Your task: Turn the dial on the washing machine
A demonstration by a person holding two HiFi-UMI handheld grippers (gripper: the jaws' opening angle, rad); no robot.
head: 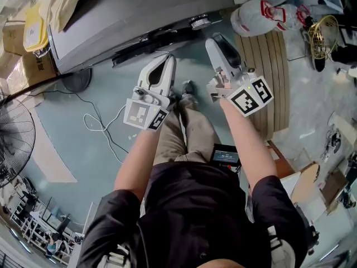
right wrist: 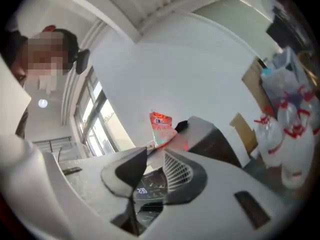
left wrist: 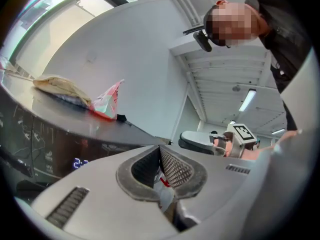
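two hand-held grippers face a grey-topped washing machine (head: pixel 139 15); read left to right. at far left a black wire-caged floor fan (head: pixel 11 144) stands well apart from the work. the white left gripper (head: pixel 166 63) is held level below the machine's dark control strip. its jaws are closed together with nothing between the pads (left wrist: pixel 172 166), so it is probably parked there to keep clear. the round silver dial (head: pixel 199 22) sits at the right end of that strip, on the edge nearest the person. the white right gripper (head: pixel 217 41) lies just below the dial and apart from it. its jaws are partly open and empty (right wrist: pixel 154 156) (only the lit panel shows through the gap). being nearest the dial with its jaws parted, it appears to be the one meant to turn it. at right, a slatted wooden board (head: pixel 268 60) and white plastic bags with red ties (head: pixel 262 13) rest on the floor.
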